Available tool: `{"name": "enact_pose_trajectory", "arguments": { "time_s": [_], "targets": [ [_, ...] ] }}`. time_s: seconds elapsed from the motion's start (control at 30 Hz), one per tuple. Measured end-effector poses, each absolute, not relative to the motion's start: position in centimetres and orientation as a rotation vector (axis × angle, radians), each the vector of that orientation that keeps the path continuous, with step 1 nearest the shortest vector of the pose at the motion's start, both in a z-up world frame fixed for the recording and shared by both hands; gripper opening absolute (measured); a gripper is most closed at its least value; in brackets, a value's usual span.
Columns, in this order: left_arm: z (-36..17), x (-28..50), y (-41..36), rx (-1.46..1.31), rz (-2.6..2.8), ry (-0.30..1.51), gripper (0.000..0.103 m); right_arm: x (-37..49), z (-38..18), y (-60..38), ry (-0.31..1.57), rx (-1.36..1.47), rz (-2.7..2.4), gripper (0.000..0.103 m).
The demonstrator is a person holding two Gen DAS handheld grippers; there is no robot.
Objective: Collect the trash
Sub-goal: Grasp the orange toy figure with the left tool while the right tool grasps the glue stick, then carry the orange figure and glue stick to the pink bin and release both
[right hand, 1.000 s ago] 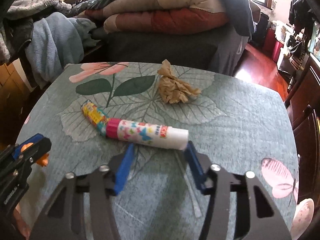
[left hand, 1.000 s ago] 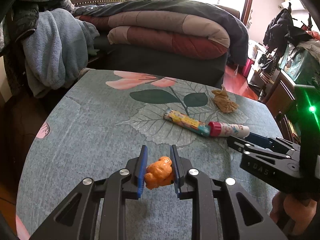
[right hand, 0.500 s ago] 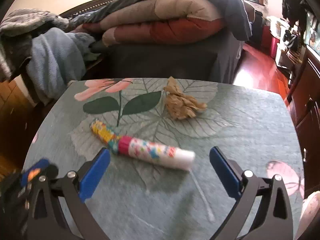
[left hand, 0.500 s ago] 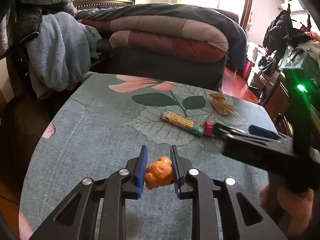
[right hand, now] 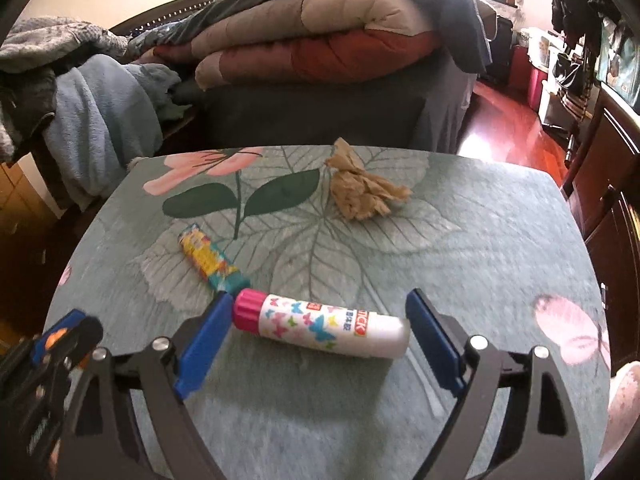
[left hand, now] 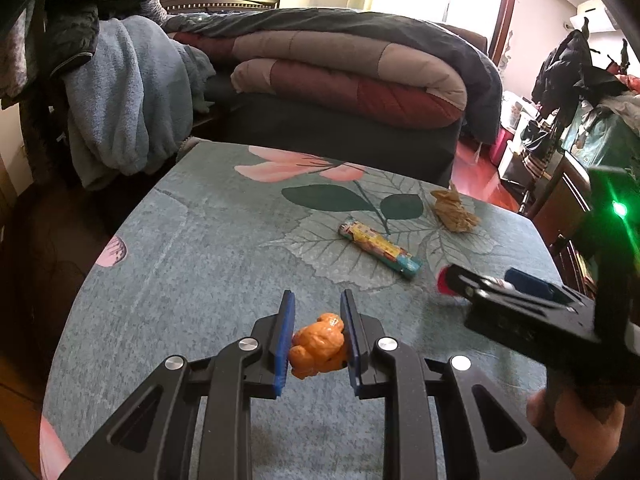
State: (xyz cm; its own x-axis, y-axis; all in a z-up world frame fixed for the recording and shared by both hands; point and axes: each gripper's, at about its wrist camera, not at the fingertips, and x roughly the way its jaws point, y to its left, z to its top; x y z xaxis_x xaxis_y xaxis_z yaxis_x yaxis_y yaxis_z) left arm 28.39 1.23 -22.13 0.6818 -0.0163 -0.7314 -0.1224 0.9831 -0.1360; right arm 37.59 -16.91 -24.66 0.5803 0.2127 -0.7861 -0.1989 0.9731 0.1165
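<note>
My left gripper is shut on a crumpled orange scrap, held above the table. My right gripper is open wide, its blue pads on either side of a white glue stick with a pink cap and butterfly print lying on the table. A colourful wrapper tube lies just beyond the cap; it also shows in the left wrist view. A crumpled brown paper wad lies farther back, also seen in the left wrist view. The right gripper shows at the right of the left wrist view.
The table has a grey-green cloth with a flower and leaf print. A bed with folded quilts stands behind it. Blue clothes hang at the left. Dark cabinets stand at the right.
My right gripper has opened wide and moved forward, so its pads now flank the glue stick. My left gripper has kept hold of the orange scrap and lifted back slightly.
</note>
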Motion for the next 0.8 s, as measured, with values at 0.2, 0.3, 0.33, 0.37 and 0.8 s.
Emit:
{"name": "enact_pose_trajectory", "arguments": {
  "time_s": [0.2,0.3,0.33,0.37,0.8],
  "targets": [
    [-20.8,27.0,-0.4,-0.16,0.037,0.802,0.023,33.5,-23.6,-19.4,0.911,0.046,0.259,0.088],
    [-20.0,26.3,-1.7,-0.145,0.013,0.791,0.023,30.8,-22.9,-21.5,0.89,0.059,0.247,0.088],
    [-19.5,26.0,-2.3,-0.14,-0.001,0.785,0.023,30.0,-22.6,-22.3,0.883,0.068,0.239,0.088],
    [-19.1,25.7,-3.1,-0.134,-0.019,0.778,0.023,28.9,-22.4,-23.4,0.875,0.08,0.231,0.088],
    [-14.9,23.2,-18.7,-0.054,-0.434,0.696,0.023,17.9,-19.9,-39.9,0.771,0.214,-0.014,0.088]
  ]
}}
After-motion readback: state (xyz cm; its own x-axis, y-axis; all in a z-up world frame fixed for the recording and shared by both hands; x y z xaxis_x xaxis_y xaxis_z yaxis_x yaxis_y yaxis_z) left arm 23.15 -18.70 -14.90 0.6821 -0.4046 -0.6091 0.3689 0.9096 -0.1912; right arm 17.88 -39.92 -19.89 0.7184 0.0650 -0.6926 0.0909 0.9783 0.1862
